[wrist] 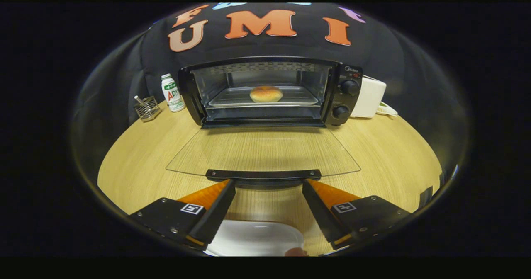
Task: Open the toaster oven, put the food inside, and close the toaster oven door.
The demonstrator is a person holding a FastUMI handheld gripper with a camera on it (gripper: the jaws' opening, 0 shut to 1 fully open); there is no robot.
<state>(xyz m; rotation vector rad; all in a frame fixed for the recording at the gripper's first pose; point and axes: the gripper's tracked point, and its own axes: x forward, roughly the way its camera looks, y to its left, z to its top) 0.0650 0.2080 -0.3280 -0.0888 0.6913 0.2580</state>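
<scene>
Bun in open oven

Toaster oven (269, 90) stands on wooden table (394, 158), glass door (263, 150) folded flat toward gripper (268, 184). Bun (266, 93) sits on tray (232, 98) inside oven. Fingers spread, empty, tips just before door handle (263, 174). White plate (257, 237) lies below fingers.

Far left I see a white bottle (172, 93) beside a wire holder (147, 108); far right, a white appliance (370, 97).
</scene>
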